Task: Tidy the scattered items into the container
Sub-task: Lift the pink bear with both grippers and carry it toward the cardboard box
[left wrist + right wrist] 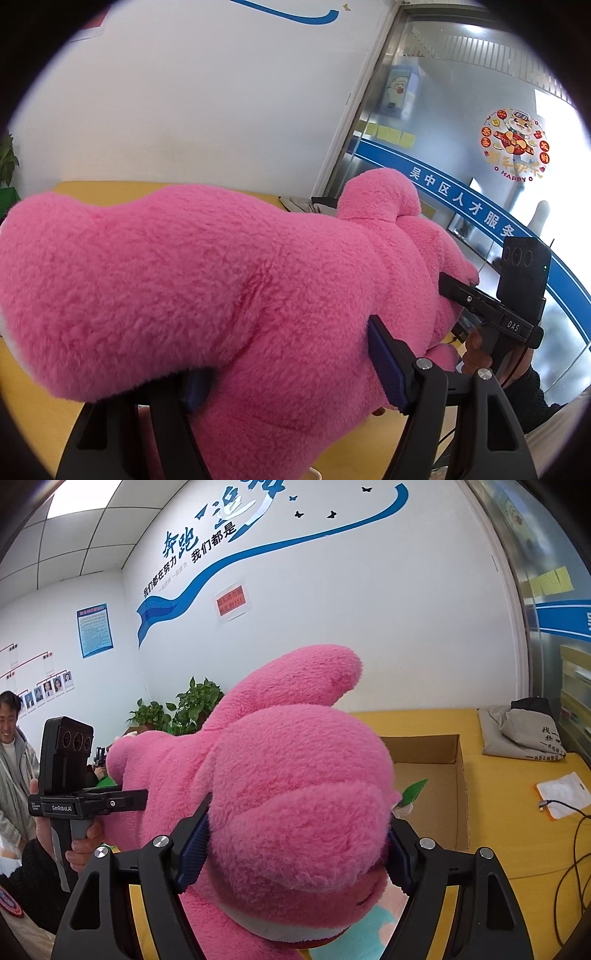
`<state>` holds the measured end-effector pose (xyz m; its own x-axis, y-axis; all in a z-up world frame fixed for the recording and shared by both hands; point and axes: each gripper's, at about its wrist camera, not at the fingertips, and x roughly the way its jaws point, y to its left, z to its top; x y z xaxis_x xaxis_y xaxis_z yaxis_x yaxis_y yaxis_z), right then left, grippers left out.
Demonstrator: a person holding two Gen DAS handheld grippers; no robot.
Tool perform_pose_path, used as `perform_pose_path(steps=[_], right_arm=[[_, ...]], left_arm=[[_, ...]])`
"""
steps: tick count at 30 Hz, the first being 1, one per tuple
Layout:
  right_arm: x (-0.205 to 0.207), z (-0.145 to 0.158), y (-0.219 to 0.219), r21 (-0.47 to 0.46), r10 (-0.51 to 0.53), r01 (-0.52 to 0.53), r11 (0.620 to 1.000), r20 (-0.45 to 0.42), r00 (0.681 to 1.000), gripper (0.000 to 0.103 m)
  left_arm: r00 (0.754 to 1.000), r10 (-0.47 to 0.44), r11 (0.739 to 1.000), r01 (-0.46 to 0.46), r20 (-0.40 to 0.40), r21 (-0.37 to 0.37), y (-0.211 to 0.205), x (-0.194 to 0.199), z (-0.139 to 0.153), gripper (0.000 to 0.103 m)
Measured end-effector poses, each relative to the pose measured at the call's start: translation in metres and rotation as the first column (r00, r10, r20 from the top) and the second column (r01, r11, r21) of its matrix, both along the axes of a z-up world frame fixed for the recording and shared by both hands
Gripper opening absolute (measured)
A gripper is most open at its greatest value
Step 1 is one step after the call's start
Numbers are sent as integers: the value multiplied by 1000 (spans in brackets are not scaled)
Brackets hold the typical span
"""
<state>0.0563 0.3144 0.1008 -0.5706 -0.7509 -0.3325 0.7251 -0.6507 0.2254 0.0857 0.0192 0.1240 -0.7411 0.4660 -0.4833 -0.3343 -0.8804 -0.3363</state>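
Note:
A large pink plush toy (pixel 207 280) fills the left wrist view, held in the air over the yellow table (pixel 33 406). My left gripper (pixel 288 369) is shut on its body, blue pads pressed into the fur. My right gripper (pixel 295 845) is shut on another part of the same plush toy (pixel 288 775). Each gripper shows in the other's view, the right one (pixel 480 306) at the toy's far end, the left one (pixel 122 801) at left. An open cardboard box (pixel 436 775) sits on the table behind the toy, with a green item (pixel 415 790) inside.
A grey folded bag (pixel 521 734) lies at the table's far right. A white pouch (pixel 563 799) with a black cable (pixel 569 849) lies right of the box. Potted plants (pixel 184 709) stand by the wall. A person (pixel 13 753) stands at left. A glass door (pixel 461 129) is at right.

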Motion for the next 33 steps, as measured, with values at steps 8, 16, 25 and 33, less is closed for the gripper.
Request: perform_pose_path(steps=[8,16,25,33], right_arm=[[-6,-1,-16,14,22,-22,1000,7,1000,83],[-9,1,-25,23,15,-15,1000,5,1000,83],[-31,2,-33,28,7,-8,1000,17,1000,83],[-69,6,-41,30,-8,7,1000,29,1000,83]], left_arm=[[1000,27,1000,-27,11,8,-12,0,-3,73],[999,29,1000,-29,13,11,-13,-5,-1,73],[1000,25,1000,-25,19,13,-20,-28,-4,73],[1000,15,1000,-15,19,-5,-29,-67,1,73]])
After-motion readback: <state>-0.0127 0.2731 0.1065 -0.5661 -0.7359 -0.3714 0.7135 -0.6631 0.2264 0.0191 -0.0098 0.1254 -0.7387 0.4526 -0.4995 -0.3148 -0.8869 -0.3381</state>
